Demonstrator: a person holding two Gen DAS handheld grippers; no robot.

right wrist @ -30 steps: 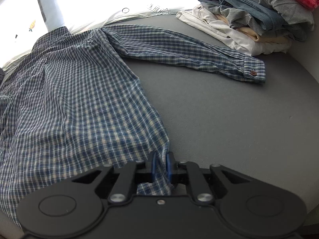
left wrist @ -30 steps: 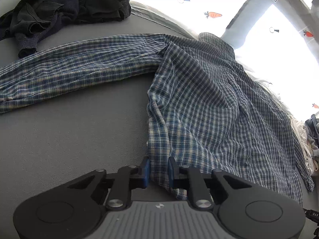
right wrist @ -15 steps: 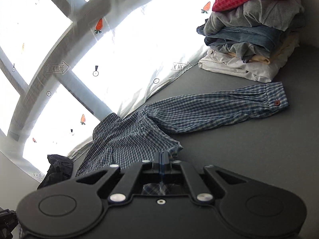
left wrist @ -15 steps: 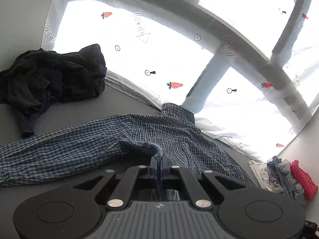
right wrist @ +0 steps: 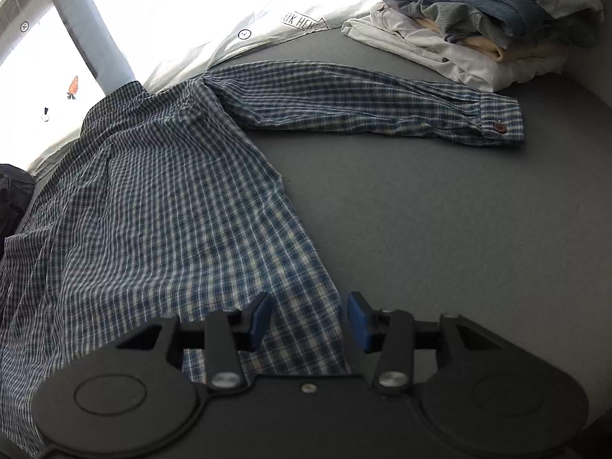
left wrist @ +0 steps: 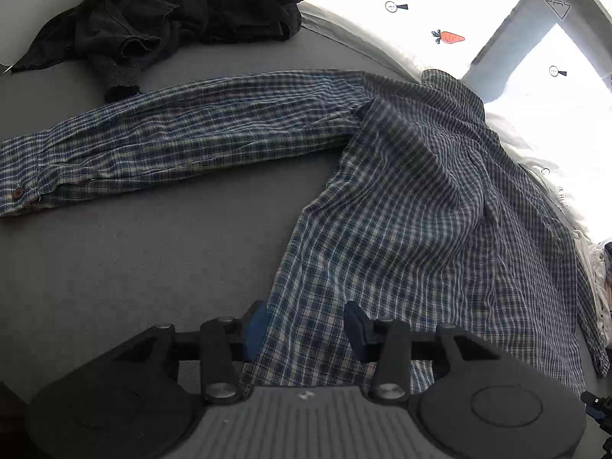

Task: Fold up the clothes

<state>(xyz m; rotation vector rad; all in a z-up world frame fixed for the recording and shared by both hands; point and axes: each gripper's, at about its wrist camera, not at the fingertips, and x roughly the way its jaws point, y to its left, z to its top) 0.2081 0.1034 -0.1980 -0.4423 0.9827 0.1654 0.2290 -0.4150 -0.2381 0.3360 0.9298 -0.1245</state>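
Left gripper (left wrist: 306, 329): black body, blue pads (left wrist: 255, 325), silver screws, ribbed grey plate. Right gripper (right wrist: 310, 319): same black body, blue pads (right wrist: 357, 319), two round discs.

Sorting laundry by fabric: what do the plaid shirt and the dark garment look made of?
Plaid shirt: thin woven cloth, probably cotton, matte; it creases finely and lies flat. Dark garment: thicker, looks knitted, with a ribbed cuff; fibre unclear.
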